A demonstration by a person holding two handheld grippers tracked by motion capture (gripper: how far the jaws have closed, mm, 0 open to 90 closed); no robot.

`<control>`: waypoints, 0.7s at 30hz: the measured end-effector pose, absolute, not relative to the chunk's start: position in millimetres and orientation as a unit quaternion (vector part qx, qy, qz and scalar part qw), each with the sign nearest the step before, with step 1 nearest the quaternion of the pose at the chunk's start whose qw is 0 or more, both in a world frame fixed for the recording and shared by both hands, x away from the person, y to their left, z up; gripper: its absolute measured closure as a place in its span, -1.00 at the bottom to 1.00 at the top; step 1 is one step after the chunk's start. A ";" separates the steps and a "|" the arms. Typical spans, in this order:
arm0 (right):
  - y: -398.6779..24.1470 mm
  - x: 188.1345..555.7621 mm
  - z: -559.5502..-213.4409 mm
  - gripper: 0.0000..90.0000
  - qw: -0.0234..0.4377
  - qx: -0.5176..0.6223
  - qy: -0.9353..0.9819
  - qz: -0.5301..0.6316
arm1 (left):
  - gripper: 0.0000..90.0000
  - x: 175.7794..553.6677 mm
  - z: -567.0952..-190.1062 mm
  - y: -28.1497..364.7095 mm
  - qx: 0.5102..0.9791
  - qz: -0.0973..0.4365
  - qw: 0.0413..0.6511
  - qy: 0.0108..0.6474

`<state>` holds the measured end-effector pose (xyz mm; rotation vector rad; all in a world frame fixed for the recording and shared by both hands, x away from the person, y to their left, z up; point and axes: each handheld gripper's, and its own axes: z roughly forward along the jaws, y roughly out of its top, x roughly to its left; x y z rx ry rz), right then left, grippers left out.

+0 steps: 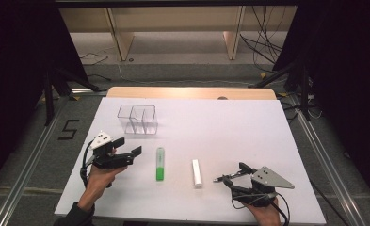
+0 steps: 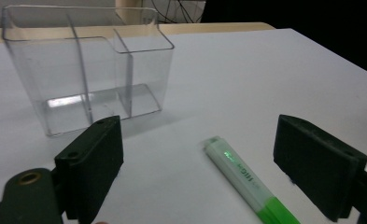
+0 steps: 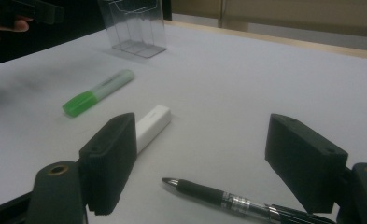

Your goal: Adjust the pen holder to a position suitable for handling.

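With both jaws apart, we risk our left gripper (image 1: 128, 146) nudging the highlighter (image 1: 160, 163) so it rolls off line

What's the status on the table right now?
Left gripper open beside the highlighter. Right gripper open over the pen. Eraser lies loose. Organizer empty; nothing blocking.

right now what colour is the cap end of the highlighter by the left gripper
Bright green, on a paler translucent green body; the highlighter shows it best in the right gripper view.
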<state>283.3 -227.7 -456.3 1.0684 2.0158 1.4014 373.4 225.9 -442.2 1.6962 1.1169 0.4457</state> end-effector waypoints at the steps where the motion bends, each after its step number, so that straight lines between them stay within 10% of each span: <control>1: -227.8 283.2 -456.2 -0.42 0.229 0.389 0.733 0.508 | -0.65 375.4 -442.2 228.2 0.700 0.186 0.505 0.469; 21: -226.9 283.4 -457.4 -0.42 0.228 0.388 0.736 0.506 | -0.59 423.9 -446.1 270.3 0.678 0.224 0.453 0.534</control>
